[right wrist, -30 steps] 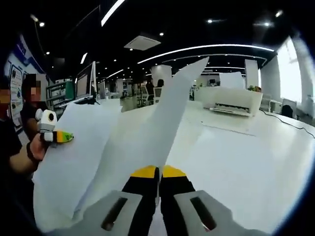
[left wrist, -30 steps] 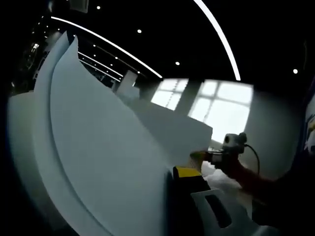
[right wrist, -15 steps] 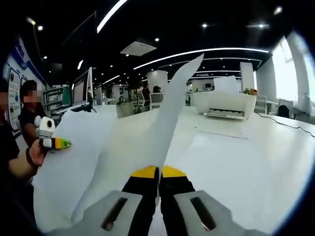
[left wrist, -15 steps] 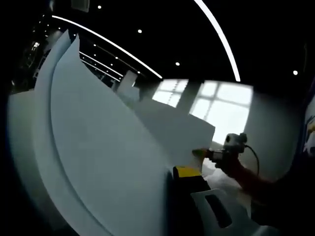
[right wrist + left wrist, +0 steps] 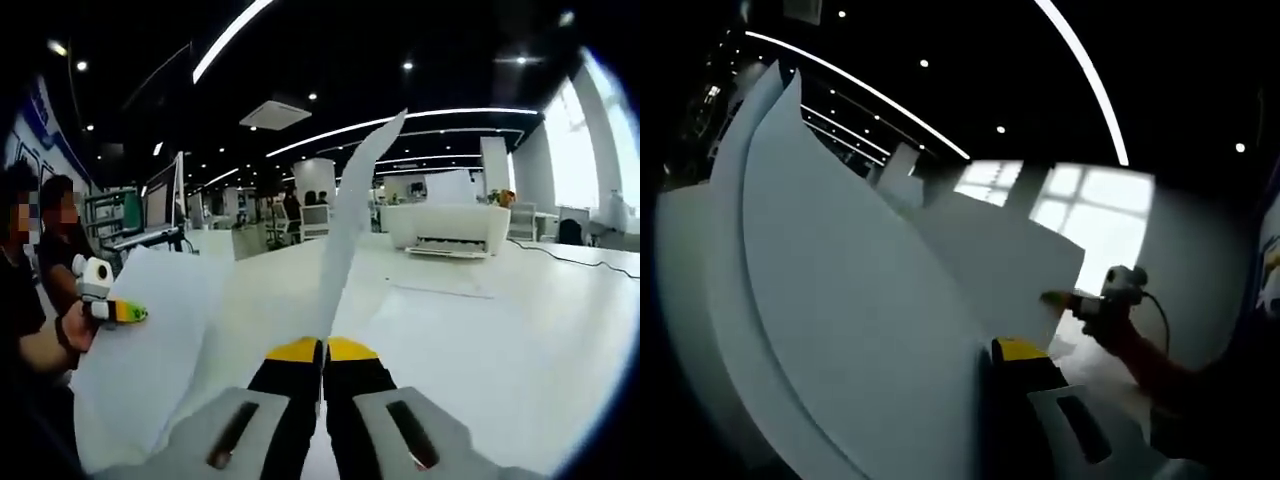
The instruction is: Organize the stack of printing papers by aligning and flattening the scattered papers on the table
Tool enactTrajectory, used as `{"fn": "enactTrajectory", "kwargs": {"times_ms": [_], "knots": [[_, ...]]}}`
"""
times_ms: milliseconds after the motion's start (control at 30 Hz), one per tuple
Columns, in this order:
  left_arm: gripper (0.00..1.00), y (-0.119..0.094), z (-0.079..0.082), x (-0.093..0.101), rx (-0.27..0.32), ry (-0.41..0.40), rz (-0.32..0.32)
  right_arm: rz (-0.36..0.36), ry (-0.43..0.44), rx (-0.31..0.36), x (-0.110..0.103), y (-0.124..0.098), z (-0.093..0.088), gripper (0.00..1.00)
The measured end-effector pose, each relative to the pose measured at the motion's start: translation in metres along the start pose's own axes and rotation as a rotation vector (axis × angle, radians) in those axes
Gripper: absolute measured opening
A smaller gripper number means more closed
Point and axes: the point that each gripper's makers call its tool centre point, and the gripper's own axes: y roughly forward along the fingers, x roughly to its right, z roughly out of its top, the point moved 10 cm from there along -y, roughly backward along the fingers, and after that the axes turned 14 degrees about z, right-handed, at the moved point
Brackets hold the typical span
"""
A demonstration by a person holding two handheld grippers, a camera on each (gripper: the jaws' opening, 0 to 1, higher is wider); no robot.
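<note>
Since a second ago, right gripper tips its pinched sheet more edge-on; printer and table stand clearer.

Right jaws fully closed on papers, which rise upright from the tips. Left gripper grips the far edge of the lower sheets. In left gripper view, its own yellow tip sits against curved sheets; closure hidden there, though the sheets look held. Right gripper holds the far corner.

Risk (judgement): sheets held aloft and bowed between two pinches may crease or slip apart, since edges are visibly staggered.
</note>
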Motion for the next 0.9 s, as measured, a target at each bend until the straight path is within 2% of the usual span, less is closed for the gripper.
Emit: {"fn": "enactTrajectory", "kwargs": {"times_ms": [233, 300, 600, 900], "knots": [[0.13, 0.0, 0.0, 0.0, -0.002, 0.001, 0.001, 0.006, -0.014, 0.047, -0.011, -0.012, 0.014, 0.0], [0.13, 0.0, 0.0, 0.0, -0.001, 0.001, 0.001, 0.016, -0.022, 0.058, -0.02, -0.014, 0.018, 0.0], [0.13, 0.0, 0.0, 0.0, 0.0, 0.001, 0.0, 0.049, -0.065, 0.089, -0.037, -0.016, 0.034, 0.0], [0.13, 0.0, -0.001, 0.0, 0.0, 0.001, -0.001, 0.129, -0.047, 0.149, -0.055, -0.021, 0.05, 0.0]]}}
